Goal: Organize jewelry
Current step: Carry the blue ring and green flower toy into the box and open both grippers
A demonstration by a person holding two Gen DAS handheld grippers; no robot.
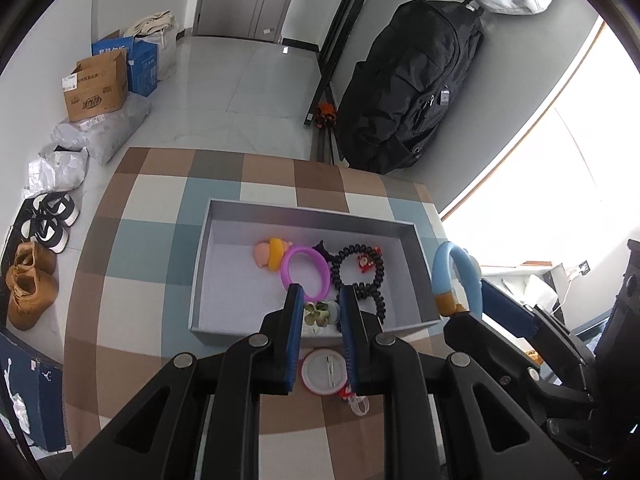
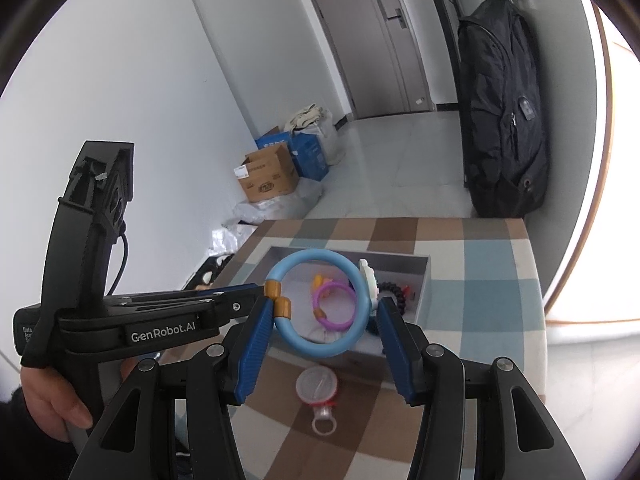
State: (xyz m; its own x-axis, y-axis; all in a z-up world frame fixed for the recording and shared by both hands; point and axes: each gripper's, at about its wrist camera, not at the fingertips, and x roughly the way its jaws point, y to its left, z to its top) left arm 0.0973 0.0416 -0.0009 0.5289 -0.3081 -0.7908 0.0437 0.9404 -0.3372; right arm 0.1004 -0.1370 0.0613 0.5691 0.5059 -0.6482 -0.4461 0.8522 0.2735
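The right gripper [image 2: 326, 307] is clenched on the blue ring [image 2: 320, 350], one pad against the brown clasp and the other against the opposite side by a white charm. That pinch across its width stands the ring upright and clear of the desk [image 2: 492, 280], at the near right corner of the grey box [image 2: 424, 276]. Judging by the task, it is next to go in. The box already holds a pink ring [image 1: 306, 270], a black coil bracelet [image 1: 360, 276], a yellow-and-pink figure [image 1: 268, 256] and a small green piece [image 1: 320, 312], so it looks like the collecting place.

The left gripper [image 1: 321, 290] is drawn in as far as it goes, with nothing between its pads; the green piece seen in the gap lies beyond them, in the box. It hangs over the box's near wall, tilted down, probably keeping out of the way.

A round red-rimmed badge [image 1: 323, 372] lies on the desk just in front of the box, a clear loop [image 1: 358, 406] beside it; both appear yet to be sorted.

The left wrist view looks down into the box and shows its contents plainly, but catches the blue ring only at its right edge. The right wrist view shows both pads on the ring, and at lower left the hand [image 2: 48, 400] on the left gripper's handle, but the ring hides much of the box.
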